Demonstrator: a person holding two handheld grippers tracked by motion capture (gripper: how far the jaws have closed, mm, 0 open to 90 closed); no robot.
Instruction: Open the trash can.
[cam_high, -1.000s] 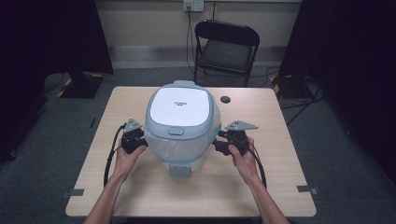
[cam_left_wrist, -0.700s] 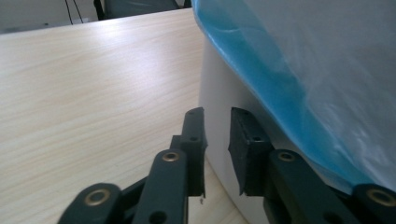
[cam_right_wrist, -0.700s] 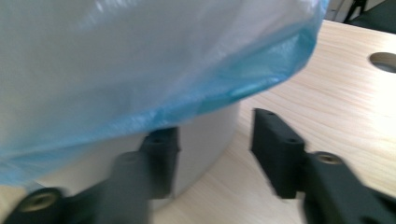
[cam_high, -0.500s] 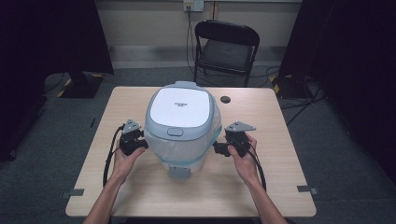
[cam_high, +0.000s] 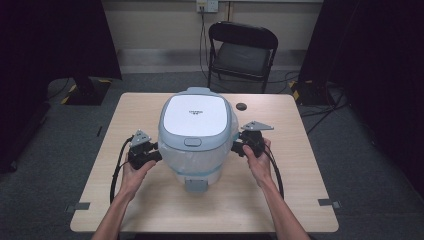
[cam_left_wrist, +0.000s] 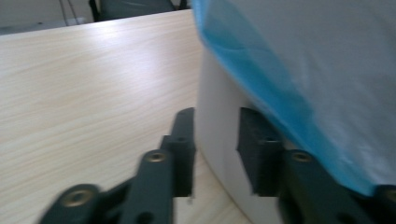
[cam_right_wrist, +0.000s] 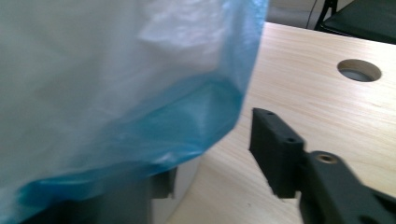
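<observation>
The wooden table (cam_high: 150, 200) carries it all, and in the middle stands the big white pedal bin (cam_high: 196, 135), lid down, a blue-edged liner bag (cam_high: 200, 160) hanging over its rim. A folding chair (cam_high: 242, 47) waits beyond the far edge, and a small cable hole (cam_high: 242, 106) sits in the tabletop behind the bin.

Left gripper (cam_high: 150, 155) is in at the bin's left flank, right gripper (cam_high: 239, 146) at the right flank. Both have just been narrowing. The left gripper view shows its jaws half-closed, one jaw ahead of the white wall (cam_left_wrist: 219, 140), the other tucked under the bag's skirt (cam_left_wrist: 299, 93); whether they pinch is hard to tell. The right gripper view shows moderately parted jaws, one hidden beneath the bag's blue hem (cam_right_wrist: 187, 121), the other clear over bare wood.

Judging by looks, the bin is bulky but hollow and light, its plastic smooth and slippery; the liner is thin, soft, tear-prone. Best purchase would be low on the stiff walls, both sides together. The high view gives the symmetry; the gripper views give the film.
</observation>
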